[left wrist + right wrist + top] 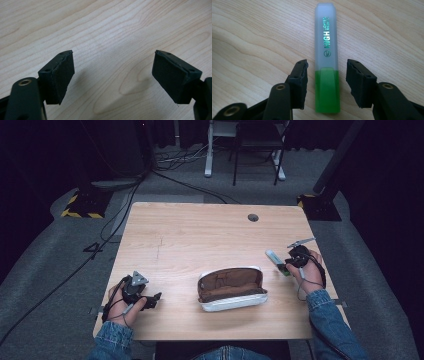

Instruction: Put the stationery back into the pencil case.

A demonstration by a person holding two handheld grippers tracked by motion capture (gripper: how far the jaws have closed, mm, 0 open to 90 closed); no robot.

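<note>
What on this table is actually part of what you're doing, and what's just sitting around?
In the job:
- green highlighter, lying between the right gripper's jaws, gaps on both sides
- open pencil case, mid-table

Just about:
- left gripper, open over bare table
- chair and floor cables beyond

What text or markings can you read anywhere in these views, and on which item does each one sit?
"HIGH" in large green letters: on the clear body of the green highlighter, between the right gripper jaws.
"LIGHTER": smaller, beside it on the same barrel.
A line under "LIGHTER": too small to read.
Round logo below "HIGH": a sign, no legible letters.
Open pencil case: no text to be made out.
</note>
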